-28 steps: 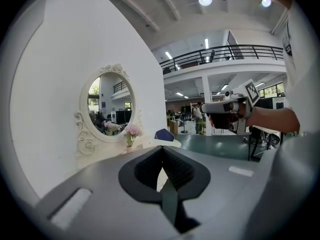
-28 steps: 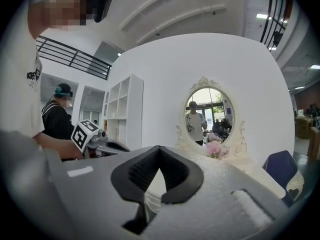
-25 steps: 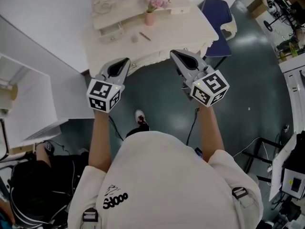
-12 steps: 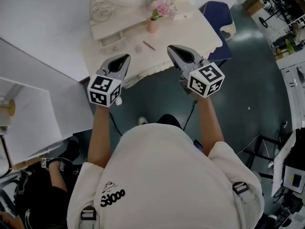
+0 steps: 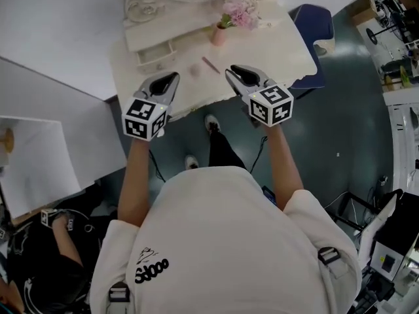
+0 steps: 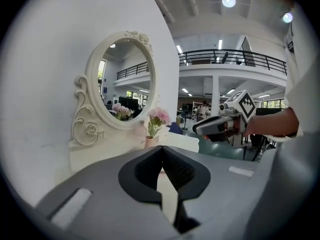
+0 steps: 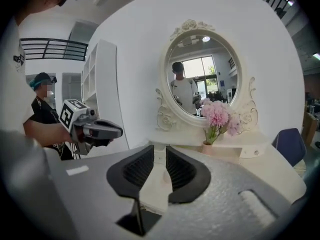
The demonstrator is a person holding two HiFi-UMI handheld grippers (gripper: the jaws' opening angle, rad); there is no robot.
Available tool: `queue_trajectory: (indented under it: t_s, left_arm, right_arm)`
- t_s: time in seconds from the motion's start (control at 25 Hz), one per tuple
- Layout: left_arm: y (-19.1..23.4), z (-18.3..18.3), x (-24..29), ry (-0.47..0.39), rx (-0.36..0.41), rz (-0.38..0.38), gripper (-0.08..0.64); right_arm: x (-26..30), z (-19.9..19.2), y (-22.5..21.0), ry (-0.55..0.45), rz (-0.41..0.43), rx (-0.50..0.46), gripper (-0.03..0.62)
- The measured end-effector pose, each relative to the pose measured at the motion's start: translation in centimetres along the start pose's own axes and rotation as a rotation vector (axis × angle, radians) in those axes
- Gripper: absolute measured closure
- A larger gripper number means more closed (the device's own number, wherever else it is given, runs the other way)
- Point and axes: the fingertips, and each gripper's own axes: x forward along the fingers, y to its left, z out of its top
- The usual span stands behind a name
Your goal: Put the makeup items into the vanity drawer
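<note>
A cream vanity table (image 5: 275,44) stands ahead of me. On its top lie a small round pink makeup item (image 5: 194,70) and a thin pencil-like stick (image 5: 210,65). Behind them sits a low drawer unit (image 5: 157,54) under the oval mirror (image 6: 125,81). My left gripper (image 5: 171,78) hovers over the table's front edge, left of both items, shut and empty (image 6: 161,154). My right gripper (image 5: 230,70) is just right of the stick. Its jaws (image 7: 159,159) stand slightly apart with nothing between them.
A pink vase of flowers (image 5: 219,34) stands at the back of the vanity top. A blue chair (image 5: 314,25) is to the right of the table. White cabinet panels (image 5: 39,156) lie to the left. Another person (image 5: 39,241) crouches at the lower left.
Both grippers have moved forward and down toward the vanity. They now sit over its front edge, closer to the makeup items.
</note>
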Motion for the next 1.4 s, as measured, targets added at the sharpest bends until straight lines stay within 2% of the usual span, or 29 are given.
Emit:
queue_trajectory:
  t_s: [0.2, 0.36, 0.76, 1.12, 1.4]
  left_arm:
    - [3.0, -1.8, 3.1, 0.051, -0.051, 0.044, 0.541]
    - [5.1, -3.6, 5.1, 0.100, -0.097, 0.085, 0.541]
    - [6.5, -7.7, 8.8, 0.214, -0.171, 0.109, 0.540]
    - [7.8, -9.6, 9.8, 0.275, -0.202, 0.147, 0.540]
    - [7.8, -10.1, 9.6, 0.283, -0.212, 0.152, 0.541]
  right_arm:
    - [4.6, -3.6, -3.7, 0.114, 0.013, 0.017, 0.511]
    - [8.0, -6.3, -5.9, 0.224, 0.009, -0.015, 0.505]
    - [13.1, -14.5, -8.8, 0.428, 0.045, -0.012, 0.499]
    - [15.5, -18.9, -9.1, 0.548, 0.084, -0.102, 0.512]
    - [15.6, -19.3, -9.2, 0.555, 0.069, -0.103, 0.539]
